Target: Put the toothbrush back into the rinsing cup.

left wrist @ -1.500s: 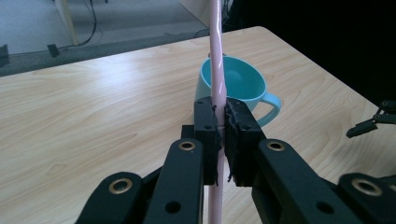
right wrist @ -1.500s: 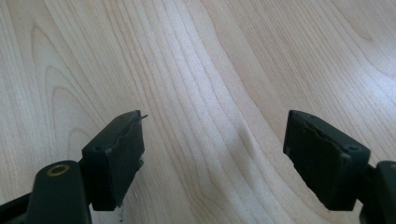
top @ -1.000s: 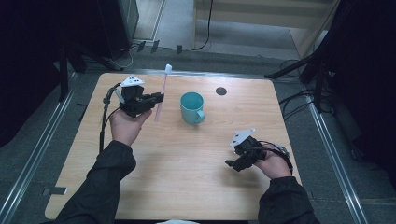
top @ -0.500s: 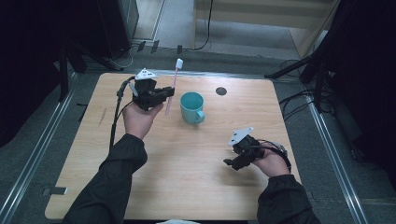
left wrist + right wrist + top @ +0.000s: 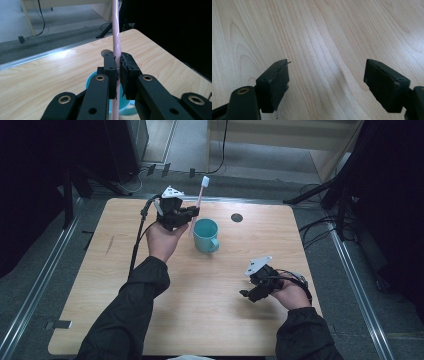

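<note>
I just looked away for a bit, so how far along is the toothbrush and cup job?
Done: the left gripper is shut on the pink toothbrush, upright and off the table. In hand: it hangs beside the teal cup, lower end at the rim. Left: lowering it in and letting go. The right gripper rests open on the table.

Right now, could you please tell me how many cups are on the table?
1: a teal cup near the table's far middle, just right of the left gripper.

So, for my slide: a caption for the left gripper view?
Left gripper clamps an upright pink toothbrush above a teal mug.
</note>
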`<state>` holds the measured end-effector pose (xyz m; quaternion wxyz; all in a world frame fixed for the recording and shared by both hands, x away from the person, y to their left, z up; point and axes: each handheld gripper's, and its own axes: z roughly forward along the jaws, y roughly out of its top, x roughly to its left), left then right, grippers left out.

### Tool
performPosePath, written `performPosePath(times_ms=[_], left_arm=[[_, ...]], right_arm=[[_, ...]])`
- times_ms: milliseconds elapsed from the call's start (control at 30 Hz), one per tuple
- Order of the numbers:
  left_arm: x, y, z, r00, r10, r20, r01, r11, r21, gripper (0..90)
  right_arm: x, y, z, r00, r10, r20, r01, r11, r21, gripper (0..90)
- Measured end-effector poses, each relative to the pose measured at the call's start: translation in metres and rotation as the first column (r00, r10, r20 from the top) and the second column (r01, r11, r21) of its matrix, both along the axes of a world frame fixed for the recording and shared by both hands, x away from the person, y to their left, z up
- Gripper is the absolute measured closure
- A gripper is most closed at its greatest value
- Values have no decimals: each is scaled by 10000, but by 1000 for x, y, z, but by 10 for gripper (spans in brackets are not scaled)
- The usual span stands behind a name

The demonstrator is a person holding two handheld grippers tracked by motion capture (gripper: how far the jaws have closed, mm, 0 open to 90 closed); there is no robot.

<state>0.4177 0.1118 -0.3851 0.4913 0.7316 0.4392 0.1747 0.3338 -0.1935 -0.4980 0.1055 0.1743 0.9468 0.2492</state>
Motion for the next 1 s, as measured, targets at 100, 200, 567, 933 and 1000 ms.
performPosePath(times_ms=[100, 200, 567, 933, 1000], left_arm=[[9, -9, 1, 9999, -43, 97, 43, 10000, 41, 839], [13, -13, 1, 9999, -127, 99, 127, 9999, 62, 839], [36, -27, -7, 9999, -117, -87, 118, 9999, 100, 839], [44, -39, -26, 9996, -136, -233, 145, 9992, 367, 839], [44, -40, -28, 9996, -114, -268, 123, 9993, 341, 839]], right_arm=[[0, -1, 0, 10000, -66, 33, 66, 10000, 16, 203], [0, -1, 0, 10000, -60, -12, 60, 10000, 71, 203], [-5, -5, 0, 9998, -215, -25, 215, 9997, 129, 203], [-6, -8, 0, 9998, -214, 4, 214, 9997, 96, 203], [-6, -7, -1, 9998, -219, -7, 219, 9997, 83, 203]])
